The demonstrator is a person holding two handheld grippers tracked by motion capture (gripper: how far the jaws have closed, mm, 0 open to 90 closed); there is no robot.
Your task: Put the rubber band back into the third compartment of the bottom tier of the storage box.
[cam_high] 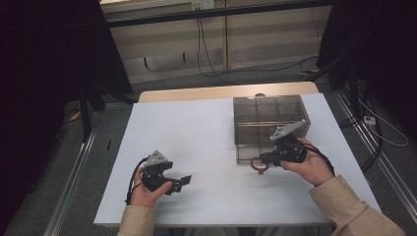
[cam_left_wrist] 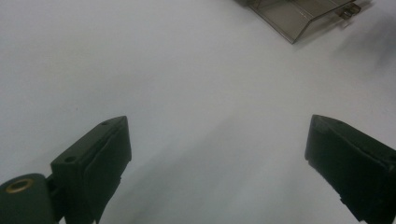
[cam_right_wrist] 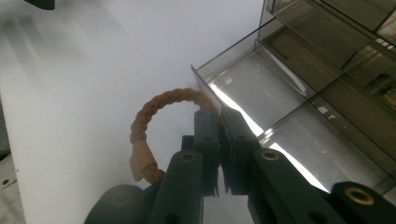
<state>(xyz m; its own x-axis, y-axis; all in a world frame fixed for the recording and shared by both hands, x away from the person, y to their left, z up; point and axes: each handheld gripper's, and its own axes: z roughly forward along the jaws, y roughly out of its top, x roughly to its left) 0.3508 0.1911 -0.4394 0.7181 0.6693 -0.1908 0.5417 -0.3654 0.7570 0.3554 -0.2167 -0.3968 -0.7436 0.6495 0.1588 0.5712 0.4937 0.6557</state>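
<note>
Hands low at the near edge of the white table (cam_high: 206,128), one gripper in each. My left gripper (cam_high: 183,182) sits near-left, just above the table surface, jaws spread wide with nothing between them; in the left gripper view the left gripper (cam_left_wrist: 217,154) shows bare white table between its two black pads. My left hand (cam_high: 145,191) wraps its body, cable trailing off to the left side.

My right gripper (cam_high: 260,160) is at near-right, held by my right hand (cam_high: 307,167), beige sleeve (cam_high: 354,206) behind it. Its jaws are clamped tight on a braided brown bracelet (cam_high: 259,165), a twisted cord ring. In the right gripper view the right gripper (cam_right_wrist: 219,121) pinches one end of the bracelet (cam_right_wrist: 149,116), and the loop curves out to the left of the jaws, hanging over the table. The bracelet sits just in front of the near-left corner of the smoky clear organizer box (cam_high: 270,125); whether it touches the box wall I cannot tell.

Farther back, the organizer box (cam_right_wrist: 299,88) stands on the right half of the table, split into compartments by clear dividers. Its corner (cam_left_wrist: 299,18) shows at the far right in the left gripper view. Beyond the table: wooden edge, floor cables (cam_high: 206,54), dark curtains either side.
</note>
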